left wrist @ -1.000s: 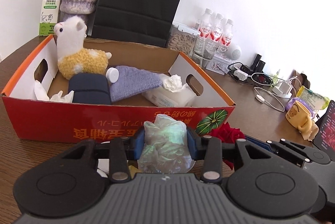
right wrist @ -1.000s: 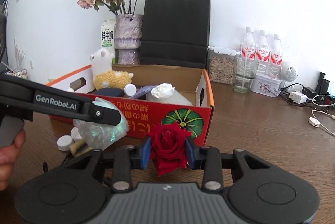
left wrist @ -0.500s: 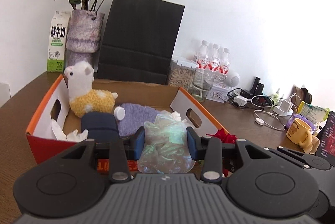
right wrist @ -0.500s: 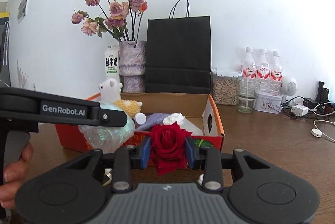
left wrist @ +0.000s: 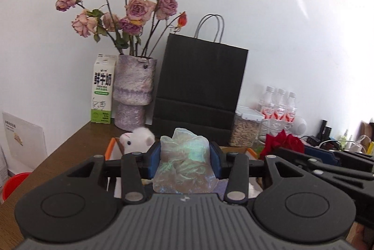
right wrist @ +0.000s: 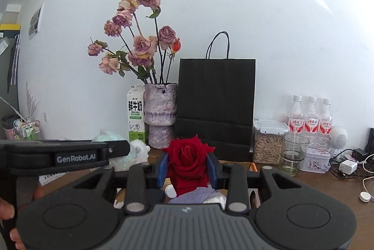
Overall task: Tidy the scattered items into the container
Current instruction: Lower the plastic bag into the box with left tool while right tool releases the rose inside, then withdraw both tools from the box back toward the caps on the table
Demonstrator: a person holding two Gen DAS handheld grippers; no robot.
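My left gripper (left wrist: 184, 158) is shut on a crumpled iridescent plastic bag (left wrist: 184, 165) and holds it above the orange cardboard box (left wrist: 109, 149). My right gripper (right wrist: 187, 167) is shut on a red rose (right wrist: 188, 162), also above the box (right wrist: 253, 165). The rose also shows in the left wrist view (left wrist: 282, 141), to the right of the bag. In the box a white plush alpaca (left wrist: 138, 139), a purple cloth (right wrist: 194, 195) and a white cap (right wrist: 170, 191) show; most of the box is hidden behind the grippers.
Behind the box stand a vase of dried roses (right wrist: 160, 107), a milk carton (right wrist: 135, 116) and a black paper bag (right wrist: 216, 100). To the right are a snack jar (right wrist: 267, 142), a glass (right wrist: 293, 154), three bottles (right wrist: 311, 119), chargers and cables (right wrist: 348, 165).
Both grippers have risen and moved forward over the box with their loads. The box front, seen a second ago, has dropped out of sight below the grippers.
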